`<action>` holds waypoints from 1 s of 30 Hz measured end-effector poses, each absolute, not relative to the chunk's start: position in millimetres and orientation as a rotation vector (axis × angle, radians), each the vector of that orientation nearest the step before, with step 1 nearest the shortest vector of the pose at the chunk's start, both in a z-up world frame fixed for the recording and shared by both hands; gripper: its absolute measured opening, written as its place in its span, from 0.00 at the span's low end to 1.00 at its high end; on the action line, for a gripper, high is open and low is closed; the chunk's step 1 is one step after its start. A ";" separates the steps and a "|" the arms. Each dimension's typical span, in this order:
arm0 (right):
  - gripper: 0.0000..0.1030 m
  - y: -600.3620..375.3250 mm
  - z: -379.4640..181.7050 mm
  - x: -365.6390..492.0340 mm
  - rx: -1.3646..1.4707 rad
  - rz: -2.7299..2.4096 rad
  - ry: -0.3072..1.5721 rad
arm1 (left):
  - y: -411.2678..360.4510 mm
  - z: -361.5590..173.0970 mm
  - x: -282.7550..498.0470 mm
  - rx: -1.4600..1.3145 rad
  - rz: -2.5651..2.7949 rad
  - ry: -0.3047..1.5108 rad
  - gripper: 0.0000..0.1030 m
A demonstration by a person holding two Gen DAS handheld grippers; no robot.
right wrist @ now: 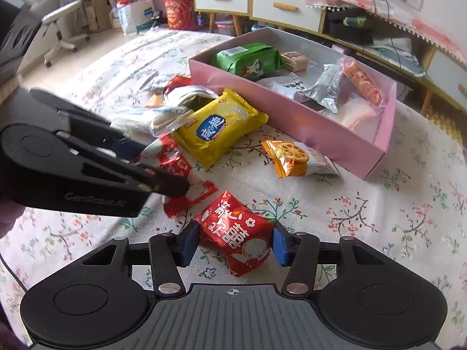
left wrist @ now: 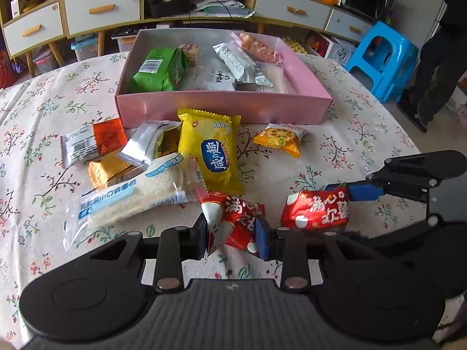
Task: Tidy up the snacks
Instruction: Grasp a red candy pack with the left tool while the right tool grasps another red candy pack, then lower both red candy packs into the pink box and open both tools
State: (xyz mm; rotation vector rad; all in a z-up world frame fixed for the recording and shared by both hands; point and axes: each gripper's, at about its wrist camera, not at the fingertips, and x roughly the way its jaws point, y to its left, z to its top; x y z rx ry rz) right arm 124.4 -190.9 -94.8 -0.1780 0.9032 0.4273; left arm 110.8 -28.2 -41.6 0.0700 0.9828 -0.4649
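My left gripper [left wrist: 232,239] is shut on a crumpled red snack packet [left wrist: 233,218] just above the floral tablecloth. That packet [right wrist: 172,160] and gripper [right wrist: 154,166] also show at the left of the right wrist view. My right gripper [right wrist: 235,245] is shut on a second red packet [right wrist: 236,233], both blue pads touching its sides. In the left wrist view this packet [left wrist: 318,210] sits against a blue pad [left wrist: 364,192]. A pink box [left wrist: 221,108] behind holds several snacks, including a green packet [left wrist: 159,70].
Loose on the cloth lie a yellow packet [left wrist: 214,151], an orange lotus-root packet [left wrist: 280,140], a clear bread packet [left wrist: 137,192] and silver and orange packets [left wrist: 93,143]. Beyond the table stand drawers [left wrist: 99,11], a blue stool [left wrist: 382,58] and a person [left wrist: 435,58].
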 end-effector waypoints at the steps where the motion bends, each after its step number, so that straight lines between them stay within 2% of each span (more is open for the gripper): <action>1: 0.49 -194.5 -92.2 124.1 -0.153 0.428 0.901 | -24.9 -39.8 109.3 0.063 -0.468 0.980 0.29; 10: 0.49 -237.5 -62.7 128.5 0.066 0.344 0.842 | -6.6 -14.3 101.1 0.014 -0.468 0.906 0.29; 17: 0.49 -263.7 -41.7 168.8 0.291 0.204 0.785 | -18.9 2.3 133.7 -0.027 -0.458 0.852 0.29; 22: 0.49 -283.7 -43.0 211.9 0.426 0.135 0.773 | -34.7 2.8 181.3 -0.039 -0.422 0.822 0.29; 30: 0.49 -291.0 -69.5 247.7 0.449 0.138 0.779 | -52.0 -14.5 220.4 0.005 -0.398 0.874 0.29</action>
